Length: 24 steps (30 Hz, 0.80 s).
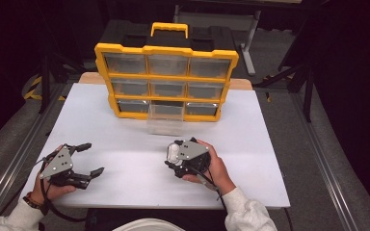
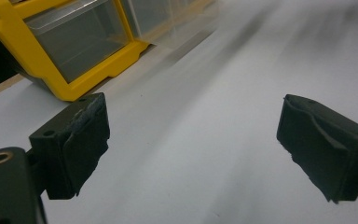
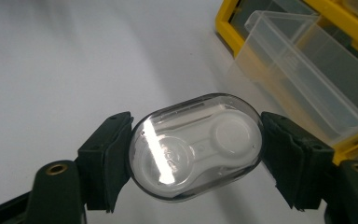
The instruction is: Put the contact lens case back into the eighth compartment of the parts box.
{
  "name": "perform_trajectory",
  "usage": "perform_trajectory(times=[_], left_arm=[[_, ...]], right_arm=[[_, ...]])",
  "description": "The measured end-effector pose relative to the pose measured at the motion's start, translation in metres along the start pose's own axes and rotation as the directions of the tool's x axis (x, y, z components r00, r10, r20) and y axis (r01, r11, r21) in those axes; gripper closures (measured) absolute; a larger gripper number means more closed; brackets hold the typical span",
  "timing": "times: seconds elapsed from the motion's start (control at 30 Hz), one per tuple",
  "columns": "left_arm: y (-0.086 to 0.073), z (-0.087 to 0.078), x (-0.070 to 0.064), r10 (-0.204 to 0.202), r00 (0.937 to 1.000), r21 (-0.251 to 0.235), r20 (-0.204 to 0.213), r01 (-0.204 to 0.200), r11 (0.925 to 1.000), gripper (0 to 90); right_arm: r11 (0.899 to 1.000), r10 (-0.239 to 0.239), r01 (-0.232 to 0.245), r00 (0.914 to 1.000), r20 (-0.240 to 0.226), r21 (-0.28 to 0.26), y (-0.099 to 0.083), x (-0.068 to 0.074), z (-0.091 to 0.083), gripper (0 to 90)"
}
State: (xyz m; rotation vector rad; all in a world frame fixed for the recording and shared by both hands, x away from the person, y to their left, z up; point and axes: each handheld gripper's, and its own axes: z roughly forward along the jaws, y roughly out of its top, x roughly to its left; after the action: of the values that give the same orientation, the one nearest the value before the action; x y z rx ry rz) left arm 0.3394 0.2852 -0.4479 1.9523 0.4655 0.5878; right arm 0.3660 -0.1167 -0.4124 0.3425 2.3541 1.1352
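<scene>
Case [image 3: 196,145], clamped end to end between the right gripper [image 3: 196,154] fingers, is best kept level toward the drawer [image 3: 307,74] ahead, while the left gripper [image 2: 193,149] is held spread and empty.

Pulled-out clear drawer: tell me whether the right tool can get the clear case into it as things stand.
Probably yes. The right tool grips the clear case, and bare white table lies between it and the open-topped clear drawer. The left tool sits well aside.

white table [image 1: 125,139], grey floor [image 1: 337,144], dark surroundings, metal stand legs [image 1: 250,43]
</scene>
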Motion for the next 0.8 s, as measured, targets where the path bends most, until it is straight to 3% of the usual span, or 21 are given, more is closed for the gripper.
perform_trajectory(times=[0.37,0.8], left_arm=[[0.0,0.0,0.001,0.0,1.0,0.007,0.007,0.0,1.0,10.5],[-0.001,0.002,0.0,-0.007,0.9998,0.0,0.016,0.007,1.0,10.8]], right_arm=[[0.999,0.018,-0.014,0.9964,0.083,-0.047,0.0,-0.016,-0.017,28.5],[0.994,0.018,0.003,0.9826,0.185,-0.113,0.013,-0.04,-0.033,28.6]])
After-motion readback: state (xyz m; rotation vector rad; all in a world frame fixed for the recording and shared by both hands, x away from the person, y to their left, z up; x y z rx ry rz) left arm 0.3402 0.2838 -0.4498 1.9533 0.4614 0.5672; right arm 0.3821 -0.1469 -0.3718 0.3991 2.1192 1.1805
